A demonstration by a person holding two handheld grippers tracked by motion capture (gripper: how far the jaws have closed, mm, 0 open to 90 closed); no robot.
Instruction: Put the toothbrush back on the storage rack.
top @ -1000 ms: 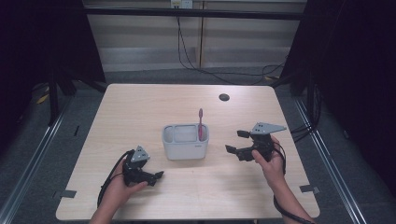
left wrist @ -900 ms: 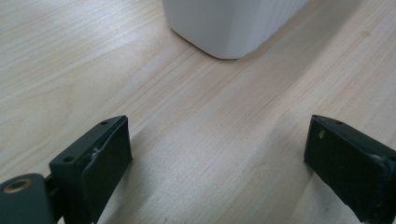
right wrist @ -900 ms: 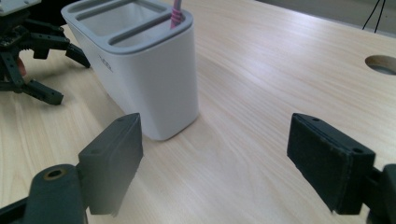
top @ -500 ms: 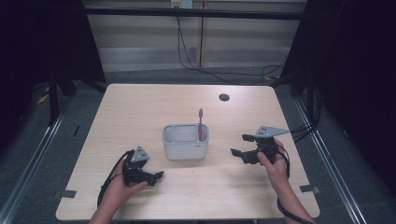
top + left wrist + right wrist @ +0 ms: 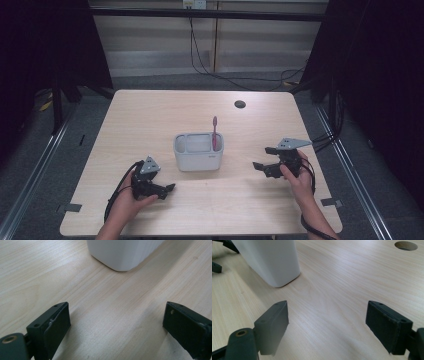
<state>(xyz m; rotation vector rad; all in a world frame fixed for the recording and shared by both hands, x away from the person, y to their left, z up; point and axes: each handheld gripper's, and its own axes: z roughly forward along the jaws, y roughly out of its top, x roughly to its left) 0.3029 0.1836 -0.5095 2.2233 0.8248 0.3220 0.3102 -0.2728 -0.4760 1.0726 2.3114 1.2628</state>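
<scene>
At the near left of the table [image 5: 150, 115], the left gripper [image 5: 162, 190] rests low on the wood in the person's hand, its jaws spread wide around nothing, pointing right toward the near corner of the white holder [image 5: 198, 151]. From there, a forward push could catch that rounded corner and slide or tip the light-looking holder, since nothing braces it. The holder sits in the middle of the table, with a pink toothbrush [image 5: 215, 132] standing upright in its right-hand compartment, handle down and head up above the rim; the other compartments look empty. That tall brush is probably the weak point: a knock to the holder's wall, or a jaw brushing the stem, could tilt it out or topple it onto the wood. On the near right, the right gripper [image 5: 265, 159] hovers just beside the holder, well apart from the brush, jaws also wide and empty, aimed left. Closing in too low risks hitting the wall, not the stem.
</scene>
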